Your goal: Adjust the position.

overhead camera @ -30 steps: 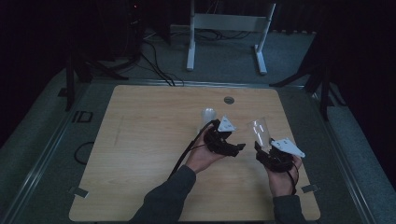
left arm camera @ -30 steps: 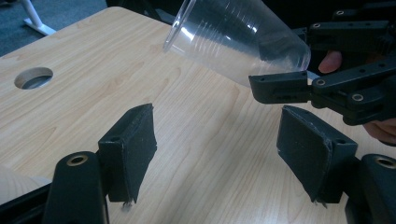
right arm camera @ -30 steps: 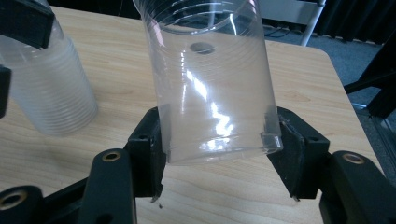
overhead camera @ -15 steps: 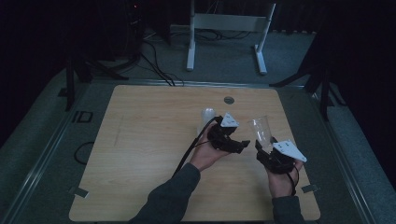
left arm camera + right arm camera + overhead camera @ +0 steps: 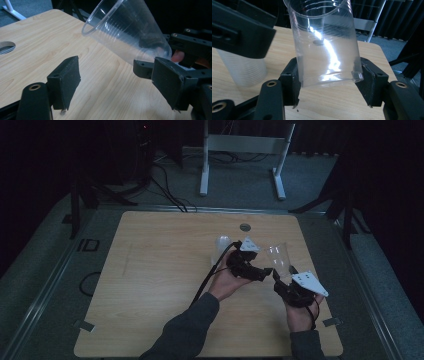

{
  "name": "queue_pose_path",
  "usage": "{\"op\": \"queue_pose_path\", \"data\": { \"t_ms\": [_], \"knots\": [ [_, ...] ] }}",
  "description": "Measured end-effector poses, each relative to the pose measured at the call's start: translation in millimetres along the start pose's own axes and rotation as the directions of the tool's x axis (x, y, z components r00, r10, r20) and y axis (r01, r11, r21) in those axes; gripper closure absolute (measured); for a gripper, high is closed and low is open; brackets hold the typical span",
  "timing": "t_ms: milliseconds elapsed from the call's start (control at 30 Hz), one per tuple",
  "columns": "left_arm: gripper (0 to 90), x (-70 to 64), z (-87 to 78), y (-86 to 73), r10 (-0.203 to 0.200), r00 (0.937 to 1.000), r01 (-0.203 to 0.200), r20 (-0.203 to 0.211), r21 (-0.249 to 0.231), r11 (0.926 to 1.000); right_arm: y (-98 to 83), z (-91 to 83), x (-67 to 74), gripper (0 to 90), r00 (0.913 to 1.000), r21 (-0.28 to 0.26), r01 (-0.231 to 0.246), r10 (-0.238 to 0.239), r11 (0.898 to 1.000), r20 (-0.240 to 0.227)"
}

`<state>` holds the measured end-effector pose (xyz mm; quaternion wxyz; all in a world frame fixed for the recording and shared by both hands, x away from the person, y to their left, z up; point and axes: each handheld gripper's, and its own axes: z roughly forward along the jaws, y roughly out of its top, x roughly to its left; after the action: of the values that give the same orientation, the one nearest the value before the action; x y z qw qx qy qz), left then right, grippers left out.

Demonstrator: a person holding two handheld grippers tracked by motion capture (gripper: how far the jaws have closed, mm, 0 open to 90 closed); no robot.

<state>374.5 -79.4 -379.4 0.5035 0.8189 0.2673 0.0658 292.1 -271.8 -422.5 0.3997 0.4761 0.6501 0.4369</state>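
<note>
Left tongs [image 5: 264,272] now opened off clear cup [image 5: 278,259].

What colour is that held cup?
Clear, see-through cup with fine ridges; best in the right gripper view.

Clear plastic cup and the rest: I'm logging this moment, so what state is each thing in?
Clear plastic cup: lifted off the table, tilted, empty, clamped near its base.
Right gripper: shut on that cup.
Left gripper: jaws apart, just been opening, nothing between them.
Stack of cups: upside down on the wooden table.
</note>
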Motion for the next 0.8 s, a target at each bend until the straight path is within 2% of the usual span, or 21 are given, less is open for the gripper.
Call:
{"op": "queue_pose_path", "data": {
  "t_ms": [267, 467, 667, 800],
  "knots": [
    [17.6, 0.6, 2.7, 3.3, -0.042, 0.9989, 0.043, 0.022, -0.023, 0.9988, 1.3, -2.6, 3.2, 41.7, 1.0000, -0.037, 0.006, -0.005, 0.999, 0.004],
    [17.3, 4.8, 2.4, 4.6, -0.103, 0.9934, 0.106, 0.052, -0.059, 0.9926, 0.8, -3.6, 4.4, 41.7, 0.9999, -0.052, 0.006, -0.006, 0.999, 0.009],
    [17.3, 6.6, 3.2, 5.8, -0.126, 0.9889, 0.132, 0.079, -0.077, 0.9883, 0.2, -3.0, 11.1, 41.7, 0.9999, -0.064, 0.015, -0.015, 0.998, 0.000],
    [17.3, 6.7, 3.8, 6.4, -0.152, 0.9831, 0.162, 0.102, -0.094, 0.9823, -0.2, -2.3, 16.6, 41.7, 0.9997, -0.076, 0.025, -0.025, 0.997, 0.001]
  ]
}}
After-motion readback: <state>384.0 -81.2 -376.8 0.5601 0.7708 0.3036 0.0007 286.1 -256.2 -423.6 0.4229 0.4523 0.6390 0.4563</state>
